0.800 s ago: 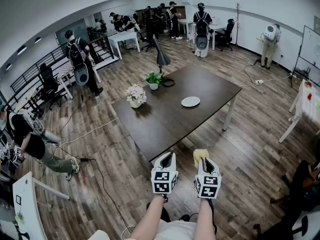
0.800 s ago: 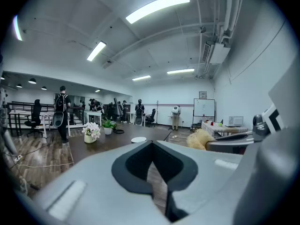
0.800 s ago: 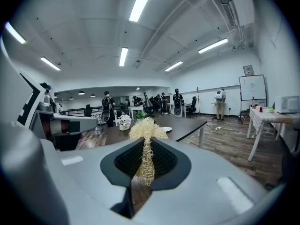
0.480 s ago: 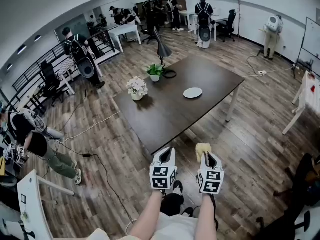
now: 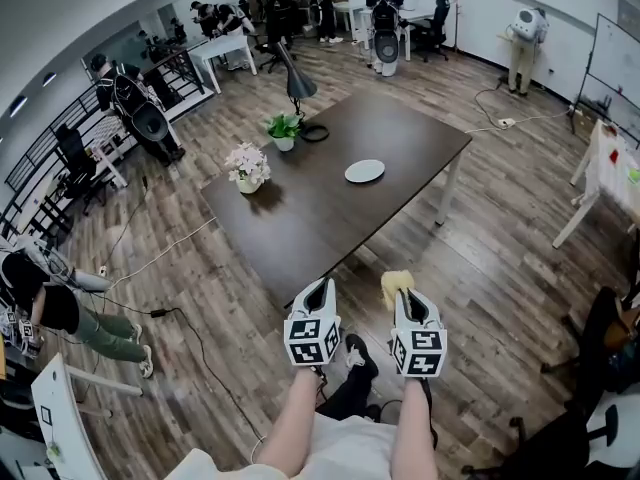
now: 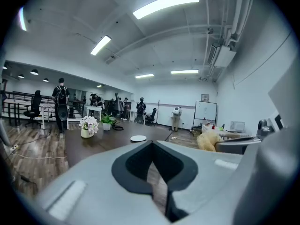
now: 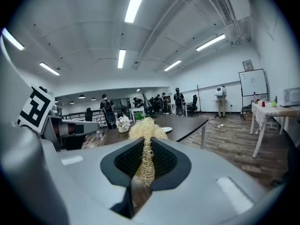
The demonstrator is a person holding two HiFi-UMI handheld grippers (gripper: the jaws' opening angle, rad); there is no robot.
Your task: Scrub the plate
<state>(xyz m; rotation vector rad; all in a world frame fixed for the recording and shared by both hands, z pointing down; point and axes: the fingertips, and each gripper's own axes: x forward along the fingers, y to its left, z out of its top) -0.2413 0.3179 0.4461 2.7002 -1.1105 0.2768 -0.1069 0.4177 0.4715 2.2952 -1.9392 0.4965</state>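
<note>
Plate [image 5: 365, 171] on dark table [image 5: 300, 230] amid wood-floored office; left gripper [image 5: 319, 286] jaws together, right gripper [image 5: 403, 294] tight on yellow scrubber [image 7: 146, 128]

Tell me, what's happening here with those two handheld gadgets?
A person stands short of a dark table, holding a gripper in each hand. The right gripper is shut on a yellowish fibrous scrubber. The left gripper is shut with nothing in it. A white plate lies on the table, well away from both grippers, so scrubbing has not begun. Other people work in the background.
</note>
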